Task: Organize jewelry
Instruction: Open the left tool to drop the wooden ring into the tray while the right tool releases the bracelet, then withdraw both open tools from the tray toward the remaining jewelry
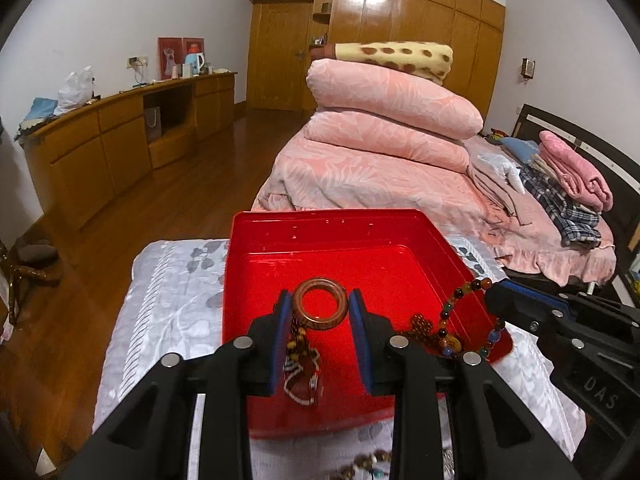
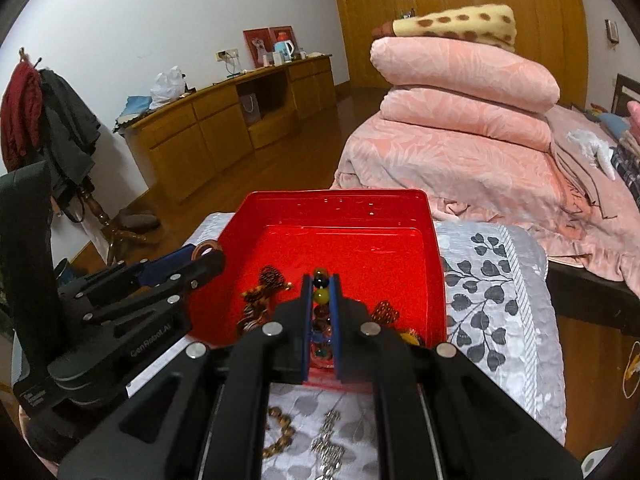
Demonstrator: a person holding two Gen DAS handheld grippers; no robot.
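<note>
The left gripper [image 1: 320, 312] has its fingers [image 1: 282, 320] closed partway on a wooden ring [image 1: 320, 304], one pad on each side of the rim, with a beaded tassel [image 1: 302, 376] hanging from the ring between them. The right gripper [image 2: 321, 300] has its fingers [image 2: 307, 312] pinched nearly together on a string of coloured beads [image 2: 321, 296], the rest of the strand [image 1: 460, 320] trailing below. Both loads hang over the near half of the red box [image 1: 340, 248], which sits on a patterned grey cloth [image 1: 168, 304]. To place them well, carry each piece further over the middle of the box floor, lower until the trailing ends rest on the floor of the box, then open the fingers. Keep the two pieces apart so tassel and strand do not tangle. More beaded pieces [image 2: 280, 428] lie on the cloth in front of the box, not yet collected.
</note>
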